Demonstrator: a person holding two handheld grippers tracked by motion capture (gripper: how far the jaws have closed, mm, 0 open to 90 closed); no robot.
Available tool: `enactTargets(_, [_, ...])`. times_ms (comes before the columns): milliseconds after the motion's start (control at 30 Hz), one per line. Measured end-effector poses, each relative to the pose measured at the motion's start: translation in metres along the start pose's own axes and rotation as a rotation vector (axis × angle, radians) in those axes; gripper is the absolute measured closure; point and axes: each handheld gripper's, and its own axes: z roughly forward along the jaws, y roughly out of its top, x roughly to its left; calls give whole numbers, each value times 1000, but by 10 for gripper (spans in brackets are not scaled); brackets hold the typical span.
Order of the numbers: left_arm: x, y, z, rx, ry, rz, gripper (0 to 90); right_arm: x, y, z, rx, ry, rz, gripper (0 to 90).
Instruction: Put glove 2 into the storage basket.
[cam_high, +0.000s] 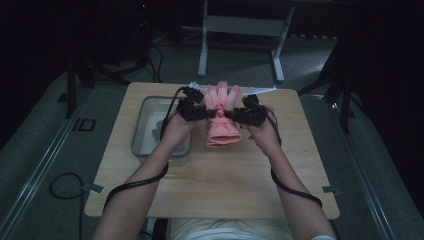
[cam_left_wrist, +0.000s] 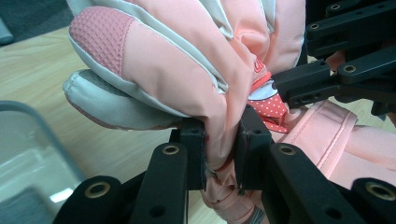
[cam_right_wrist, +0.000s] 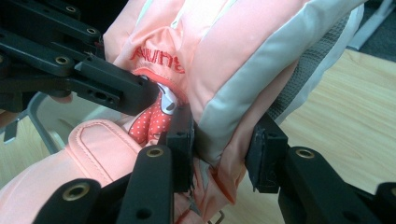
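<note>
Both tongs, left (cam_left_wrist: 222, 149) and right (cam_right_wrist: 219, 149), pinch the padded pink-and-grey fabric glove (cam_high: 222, 112) between them, apparently lifting it off the wooden desk (cam_high: 210, 175).

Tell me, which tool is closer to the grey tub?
Left. The left tool grips the pink glove right beside the grey tub; the right tool grips the glove's far side.

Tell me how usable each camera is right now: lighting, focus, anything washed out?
High view: dim, floor and edges nearly black, the pink glove small and soft. Left gripper view: well lit, left gripper and pinched fabric sharp, grey bin blurred and pale at the corner. Right gripper view: bright, the right gripper crisp, background table slightly soft.
</note>
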Motion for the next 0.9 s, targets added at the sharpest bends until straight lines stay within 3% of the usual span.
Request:
enactTargets(567, [34, -12, -49, -23, 80, -46, 760, 37, 40, 35, 20, 54, -82, 659])
enactTargets(900, [57, -33, -73, -35, 136, -101, 761, 60, 58, 67, 51, 103, -132, 658])
